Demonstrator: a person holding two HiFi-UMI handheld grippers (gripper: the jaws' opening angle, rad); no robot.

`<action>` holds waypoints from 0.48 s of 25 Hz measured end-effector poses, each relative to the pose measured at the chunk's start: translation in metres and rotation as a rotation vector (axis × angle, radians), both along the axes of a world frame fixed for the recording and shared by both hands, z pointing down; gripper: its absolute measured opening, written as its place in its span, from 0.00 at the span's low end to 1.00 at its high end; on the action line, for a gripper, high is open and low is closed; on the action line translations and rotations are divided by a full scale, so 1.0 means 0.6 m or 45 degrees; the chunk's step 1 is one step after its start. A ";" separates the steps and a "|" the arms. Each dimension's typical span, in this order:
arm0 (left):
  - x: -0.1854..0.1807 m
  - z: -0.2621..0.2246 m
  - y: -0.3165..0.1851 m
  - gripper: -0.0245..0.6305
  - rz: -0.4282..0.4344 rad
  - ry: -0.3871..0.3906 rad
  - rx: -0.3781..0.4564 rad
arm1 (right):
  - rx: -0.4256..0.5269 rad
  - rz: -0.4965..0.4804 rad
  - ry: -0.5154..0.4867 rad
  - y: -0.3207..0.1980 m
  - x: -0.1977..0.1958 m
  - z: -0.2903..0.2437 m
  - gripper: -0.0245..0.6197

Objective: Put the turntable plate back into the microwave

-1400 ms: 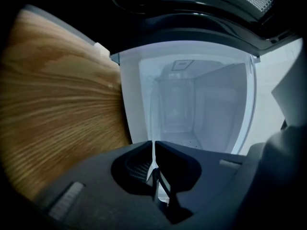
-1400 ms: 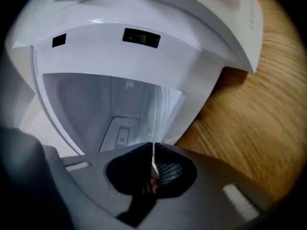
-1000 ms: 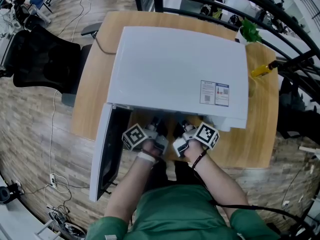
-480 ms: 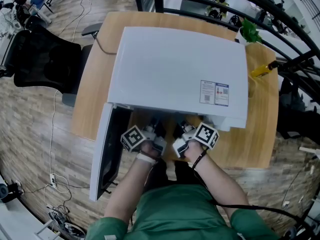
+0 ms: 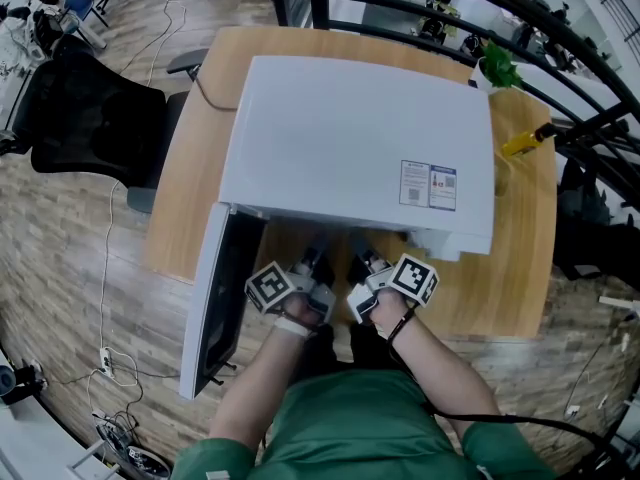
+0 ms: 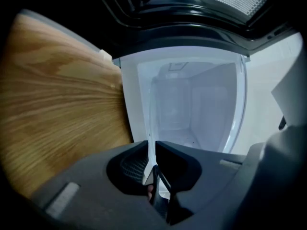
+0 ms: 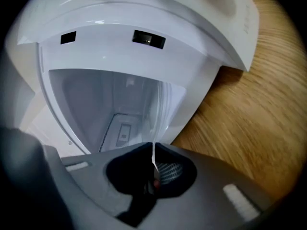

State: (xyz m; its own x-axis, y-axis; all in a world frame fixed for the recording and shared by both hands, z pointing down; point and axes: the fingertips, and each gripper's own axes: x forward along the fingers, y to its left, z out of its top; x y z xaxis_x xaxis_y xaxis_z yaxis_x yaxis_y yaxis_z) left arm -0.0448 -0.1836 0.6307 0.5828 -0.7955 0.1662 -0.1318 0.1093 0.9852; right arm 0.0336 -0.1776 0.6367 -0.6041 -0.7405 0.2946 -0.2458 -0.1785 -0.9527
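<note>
Both grippers sit slightly lower in the head view than a second ago, nearer my body; nothing else has changed. The left gripper is clamped on the rim of the glass plate, and the right gripper is clamped on the rim opposite. The plate hangs between them just outside the microwave, facing the open cavity. The door is swung wide on the left over the bench. Handling guess: the glass is stiff, fairly heavy, slick and breakable. The rim is the only hold, and it's thin, so the bite is shallow. I'd keep both sides level and set it down gently.
</note>
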 end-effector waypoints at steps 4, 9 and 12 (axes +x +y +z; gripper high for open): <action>0.019 -0.017 0.021 0.09 0.052 0.002 0.026 | 0.023 -0.033 -0.003 0.016 -0.002 -0.015 0.07; 0.028 -0.043 0.055 0.08 0.125 -0.118 0.055 | 0.089 -0.091 0.000 0.042 -0.004 -0.056 0.07; 0.032 -0.067 0.076 0.08 0.193 -0.278 0.103 | 0.174 -0.173 0.106 0.060 -0.001 -0.091 0.07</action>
